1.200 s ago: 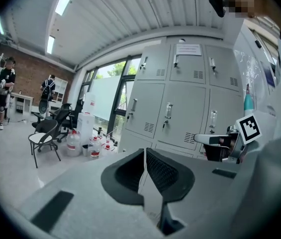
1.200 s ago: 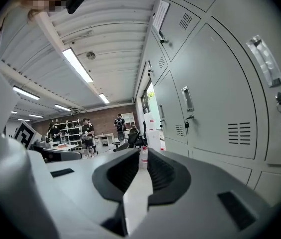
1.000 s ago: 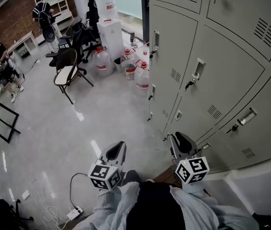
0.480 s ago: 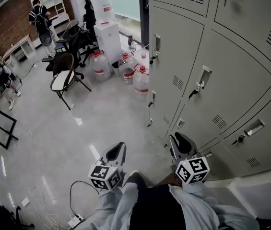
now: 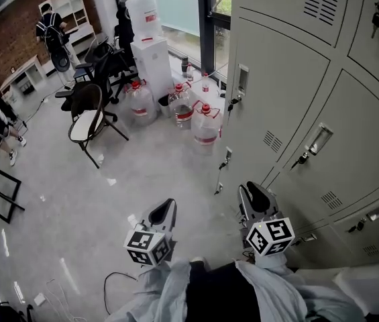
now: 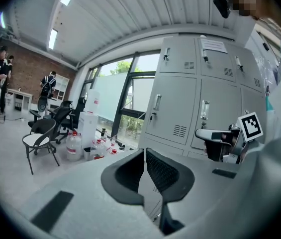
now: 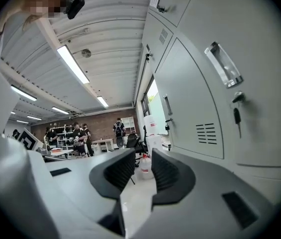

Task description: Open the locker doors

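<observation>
A bank of grey lockers [image 5: 290, 79] fills the right of the head view, every door closed. Recessed handles [image 5: 242, 80] with keys hanging below sit on the doors; another handle [image 5: 318, 139] is nearer. My left gripper [image 5: 164, 206] hangs over the floor, left of the lockers, jaws together and empty. In the left gripper view its tips [image 6: 144, 153] meet. My right gripper [image 5: 251, 192] is close to the lower locker doors without touching them. In the right gripper view it [image 7: 142, 156] is open by a small gap, nothing between, with a door handle [image 7: 224, 63] at upper right.
Several large water bottles [image 5: 204, 123] stand on the floor by the lockers' far end, beside a water dispenser [image 5: 154, 52]. Black chairs [image 5: 88, 116] stand left of them. People are at desks far left. A cable [image 5: 119, 277] lies on the floor near my feet.
The head view has shifted along the lockers toward the window: doors and handles slid right and the bottles came nearer. Both grippers kept their places in the view, jaws unchanged.
</observation>
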Demonstrator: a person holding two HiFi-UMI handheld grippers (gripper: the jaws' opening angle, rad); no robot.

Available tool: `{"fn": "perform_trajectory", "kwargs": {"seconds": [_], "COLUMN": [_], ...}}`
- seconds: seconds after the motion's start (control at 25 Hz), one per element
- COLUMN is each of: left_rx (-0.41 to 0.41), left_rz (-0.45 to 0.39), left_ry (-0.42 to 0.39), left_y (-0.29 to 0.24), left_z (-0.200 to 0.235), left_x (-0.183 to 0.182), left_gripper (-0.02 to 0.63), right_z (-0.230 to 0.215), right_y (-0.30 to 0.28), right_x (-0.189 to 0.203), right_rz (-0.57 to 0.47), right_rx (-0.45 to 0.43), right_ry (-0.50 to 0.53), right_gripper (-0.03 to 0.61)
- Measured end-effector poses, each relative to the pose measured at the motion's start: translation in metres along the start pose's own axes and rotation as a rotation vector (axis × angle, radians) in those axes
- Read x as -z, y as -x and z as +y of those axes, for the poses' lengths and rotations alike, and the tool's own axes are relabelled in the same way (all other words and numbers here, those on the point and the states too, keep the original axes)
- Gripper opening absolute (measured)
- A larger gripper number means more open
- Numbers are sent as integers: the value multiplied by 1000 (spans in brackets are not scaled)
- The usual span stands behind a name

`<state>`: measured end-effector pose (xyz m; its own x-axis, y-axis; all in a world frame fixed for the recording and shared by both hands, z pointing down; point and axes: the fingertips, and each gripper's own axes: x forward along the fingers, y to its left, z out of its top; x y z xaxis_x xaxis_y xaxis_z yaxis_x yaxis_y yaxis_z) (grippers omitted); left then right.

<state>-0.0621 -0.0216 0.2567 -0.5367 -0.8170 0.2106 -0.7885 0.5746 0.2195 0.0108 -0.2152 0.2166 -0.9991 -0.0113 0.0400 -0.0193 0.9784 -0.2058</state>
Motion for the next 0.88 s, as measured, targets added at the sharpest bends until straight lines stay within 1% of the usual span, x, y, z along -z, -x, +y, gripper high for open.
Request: {"fn": "perform_trajectory", "kwargs": {"seconds": [0.2,0.4,0.6,0.88], "left_rx": [51,91,107,105], "left_rz": [1,11,16,-11], "left_ry": [-26,-44,-24,-36], "left_y": [-37,-66,-88,-136], "left_z": [36,69,86,126], "left_x": [-15,-25,-27,-36], "left_gripper": [18,18,18,18], "right_z": [-5,-10,-16,-32], "right_y": [-50,-84,-114,-180], "right_x": [1,2,3,-13], "right_rz": [-23,-39,-18,-74], "right_rx": [25,66,77,68], "right_ry": [-5,-8,-4,44], "right_gripper": [84,83,84,83]}}
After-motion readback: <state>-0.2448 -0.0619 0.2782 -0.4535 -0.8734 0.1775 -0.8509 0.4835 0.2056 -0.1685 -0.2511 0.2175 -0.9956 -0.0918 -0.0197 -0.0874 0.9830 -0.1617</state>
